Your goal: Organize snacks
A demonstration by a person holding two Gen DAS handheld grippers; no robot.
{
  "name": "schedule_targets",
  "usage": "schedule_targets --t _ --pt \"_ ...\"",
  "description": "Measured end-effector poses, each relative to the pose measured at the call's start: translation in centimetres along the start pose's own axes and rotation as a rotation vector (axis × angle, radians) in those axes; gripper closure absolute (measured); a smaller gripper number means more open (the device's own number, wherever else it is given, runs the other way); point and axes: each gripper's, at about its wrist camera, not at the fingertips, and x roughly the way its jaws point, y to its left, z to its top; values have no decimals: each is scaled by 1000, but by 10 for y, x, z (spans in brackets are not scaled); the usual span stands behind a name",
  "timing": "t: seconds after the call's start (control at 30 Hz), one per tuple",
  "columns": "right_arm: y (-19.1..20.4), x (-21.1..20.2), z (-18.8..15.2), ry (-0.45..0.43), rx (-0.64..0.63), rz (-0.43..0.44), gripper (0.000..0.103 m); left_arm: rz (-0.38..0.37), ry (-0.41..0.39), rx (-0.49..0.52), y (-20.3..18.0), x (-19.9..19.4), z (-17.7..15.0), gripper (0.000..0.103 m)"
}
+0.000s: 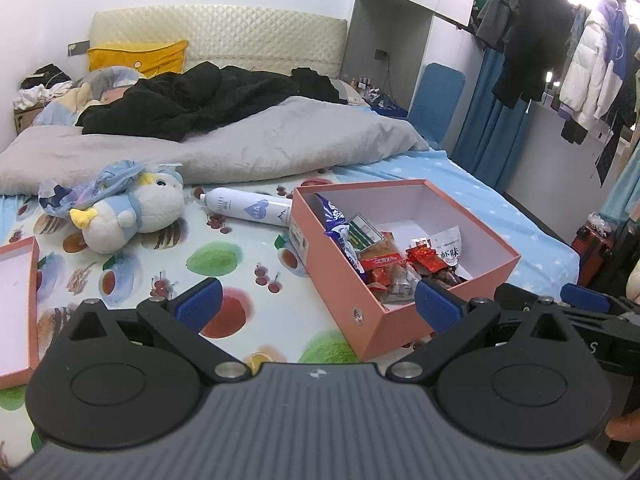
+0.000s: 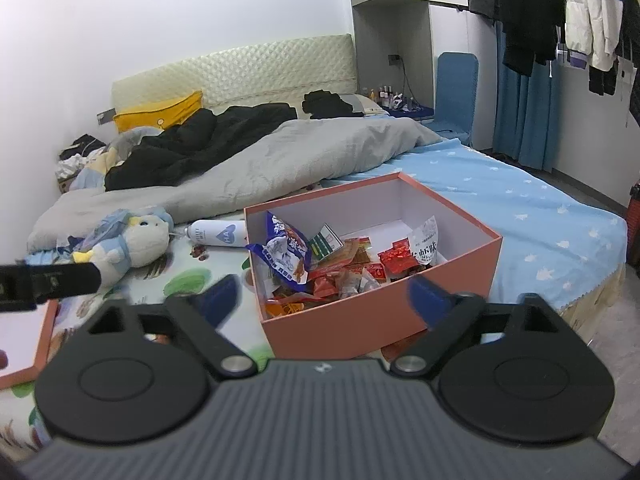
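**Both tools are wide open, and the snack box sits near the bed's edge**

The left tool (image 1: 318, 302) has its jaws spread wide with nothing in them. The right tool (image 2: 324, 300) is the same: wide and empty. Both hang just in front of the pink box (image 1: 376, 312).

The box sits on the bed (image 1: 532, 224), close to the bed's near edge. The snacks (image 2: 340, 268) are inside it, all piled at the near end. The far end of the box is bare.

What could go wrong? The bed is soft, so a push on the box wall may tip it or slide it off the near edge. The bags are slippery and lie on top of each other, so a grab may catch two, or crush one. The lid (image 1: 18, 304) lies far off by the bed's left edge. A white bottle (image 1: 248, 210) and a plush toy (image 1: 132, 212) lie past the box and could get bumped.
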Motion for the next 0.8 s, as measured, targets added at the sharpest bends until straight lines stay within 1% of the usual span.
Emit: schedule_targets --t 0.23,0.57,0.8 --pt "0 1 0 10 2 1 0 -1 1 5 -2 0 1 0" --pt "-1 2 0 17 1 0 0 -26 10 -5 -1 4 1 0" --pt "0 1 0 11 2 2 0 -19 8 1 -3 4 2 0"
